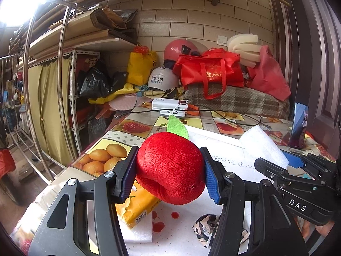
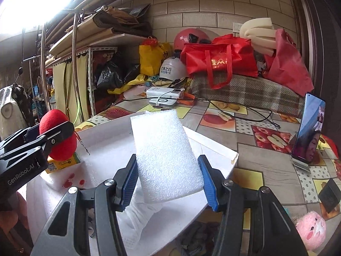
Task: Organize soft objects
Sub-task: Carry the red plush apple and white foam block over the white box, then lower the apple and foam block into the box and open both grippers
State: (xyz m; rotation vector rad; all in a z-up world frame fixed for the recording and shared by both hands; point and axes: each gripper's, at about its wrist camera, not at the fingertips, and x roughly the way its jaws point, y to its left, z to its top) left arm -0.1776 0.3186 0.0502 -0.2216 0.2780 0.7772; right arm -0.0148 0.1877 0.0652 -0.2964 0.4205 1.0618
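Observation:
My left gripper (image 1: pixel 169 172) is shut on a red plush apple (image 1: pixel 170 166) with a green felt leaf and holds it above the white foam board (image 1: pixel 183 232). The apple also shows at the left of the right wrist view (image 2: pixel 57 136). My right gripper (image 2: pixel 168 181) is shut on a white foam block (image 2: pixel 166 155) and holds it tilted over the white foam board (image 2: pixel 106 145); the block also shows in the left wrist view (image 1: pixel 262 147). A yellow tissue pack (image 1: pixel 138 207) lies on a foam piece under the apple.
A patterned cloth bundle (image 1: pixel 204 228) lies on the board. A pink plush toy (image 2: pixel 312 230) sits at the table's right front. A phone (image 2: pixel 309 128) stands on a holder. Power banks (image 2: pixel 166 93), cables, red bags (image 2: pixel 219 61) and helmets crowd the back.

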